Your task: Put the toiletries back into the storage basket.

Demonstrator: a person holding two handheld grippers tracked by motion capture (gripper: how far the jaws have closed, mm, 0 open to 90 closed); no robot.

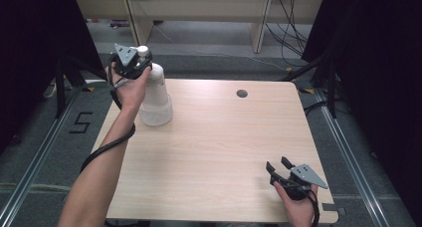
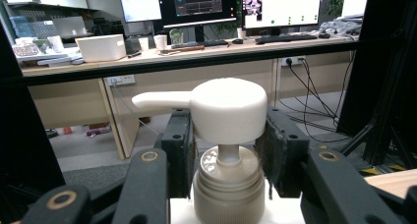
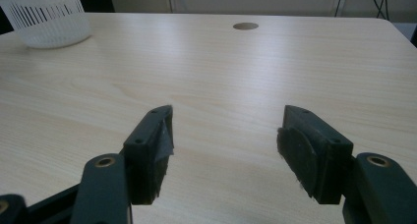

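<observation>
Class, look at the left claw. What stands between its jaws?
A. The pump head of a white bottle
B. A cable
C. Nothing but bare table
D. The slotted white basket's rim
A: in the left gripper view, the left claw has its jaws on either side of the pump bottle, at its white head and neck.

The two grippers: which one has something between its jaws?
The left gripper, at the table's far left: its jaws flank the white pump bottle's neck. The right gripper's jaws stand open over bare table.
</observation>
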